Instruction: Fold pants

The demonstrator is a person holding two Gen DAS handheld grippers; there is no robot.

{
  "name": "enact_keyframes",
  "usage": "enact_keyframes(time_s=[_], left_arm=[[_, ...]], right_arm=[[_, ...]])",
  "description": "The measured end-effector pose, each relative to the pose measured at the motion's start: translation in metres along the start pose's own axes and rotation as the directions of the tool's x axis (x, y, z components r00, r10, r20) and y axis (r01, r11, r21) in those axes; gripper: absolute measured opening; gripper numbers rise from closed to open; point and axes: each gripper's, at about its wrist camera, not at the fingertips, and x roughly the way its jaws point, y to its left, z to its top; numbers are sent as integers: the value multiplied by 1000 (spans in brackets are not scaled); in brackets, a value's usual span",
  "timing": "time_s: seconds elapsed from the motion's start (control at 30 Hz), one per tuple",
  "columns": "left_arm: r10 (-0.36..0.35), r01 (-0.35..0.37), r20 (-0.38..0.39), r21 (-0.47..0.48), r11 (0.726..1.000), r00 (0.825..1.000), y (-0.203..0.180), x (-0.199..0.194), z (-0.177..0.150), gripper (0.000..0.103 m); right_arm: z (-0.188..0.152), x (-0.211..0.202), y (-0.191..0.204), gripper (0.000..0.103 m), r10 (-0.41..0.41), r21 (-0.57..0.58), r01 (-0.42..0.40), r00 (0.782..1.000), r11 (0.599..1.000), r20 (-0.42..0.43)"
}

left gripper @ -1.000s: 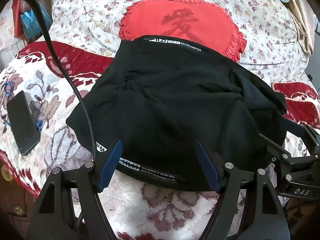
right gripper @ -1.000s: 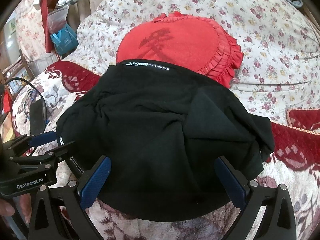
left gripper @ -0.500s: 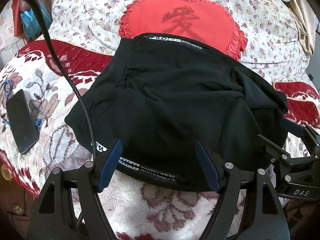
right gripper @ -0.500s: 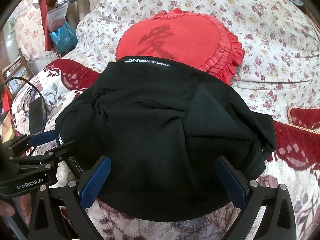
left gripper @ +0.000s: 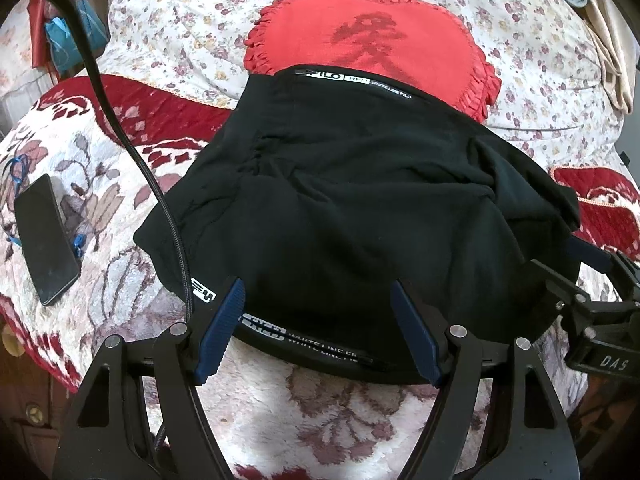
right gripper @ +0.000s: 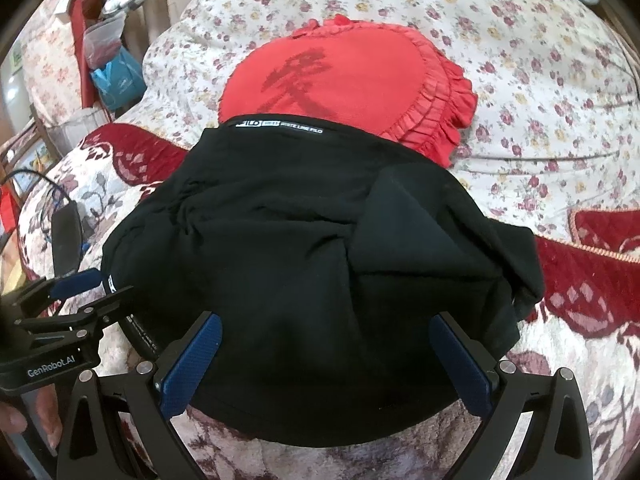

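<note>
From the left wrist view, the left gripper [left gripper: 318, 326] had its blue-padded fingers [left gripper: 222, 324] spread wide and grasping nothing, poised at the near hem of the black pants [left gripper: 360, 208]. The pants lay folded into a wide bundle on the flowered blanket [left gripper: 100, 208], straight ahead of the fingers, with a printed white-lettered band running between the two fingertips and a matching band at the far edge. Beyond that far edge sat a red frilled cushion [left gripper: 372, 40], partly covered by the pants. A black cable [left gripper: 132, 152] ran past the left finger, and a dark phone [left gripper: 46, 240] lay well off to the left of it. The right gripper [left gripper: 588, 264] showed at the right side of the bundle.

From the right wrist view, the right gripper [right gripper: 326, 346] was likewise released, fingers [right gripper: 192, 364] wide apart, either side of the near edge of the pants [right gripper: 300, 260]. A flap of fabric lay folded over ahead of the right finger. The cushion [right gripper: 352, 76] lay beyond, and the left gripper [right gripper: 76, 284] sat beside the left finger.
</note>
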Motion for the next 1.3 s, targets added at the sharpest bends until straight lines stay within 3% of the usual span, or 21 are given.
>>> enact_keyframes(time_s=[0.53,0.87,1.03,1.07,1.1,1.13,1.17,1.2,1.3], left_arm=[[-5,6,-10,3,1000,1000,0,0,1,76],[18,-20,-23,-101,995,1000,49,0,-2,76],[21,-28,-50,-147,989,999,63,9,-5,76],[20,-28,-56,-153,988,998,66,11,-6,76],[21,-30,-61,-158,987,998,69,13,-6,76],[24,-35,-65,-163,986,998,71,15,-6,76],[27,-38,-68,-166,985,997,72,17,-5,76],[30,-41,-71,-169,985,997,74,18,-5,76],[32,-46,-81,-175,983,996,77,23,-4,76]], right_arm=[[0,2,3,103,7,-6,-7,1000,1000,-2],[44,-2,-61,103,-159,43,156,983,987,95],[68,43,-93,103,-224,22,223,975,975,8],[72,52,-100,101,-194,37,194,981,980,-5],[73,59,-106,88,-142,56,143,990,988,-14],[74,68,-113,56,-52,91,54,998,994,-27],[75,78,-119,35,11,127,-4,998,992,-55],[77,86,-121,6,27,137,-15,996,990,-86],[90,89,-119,4,-21,62,26,997,998,-78]])
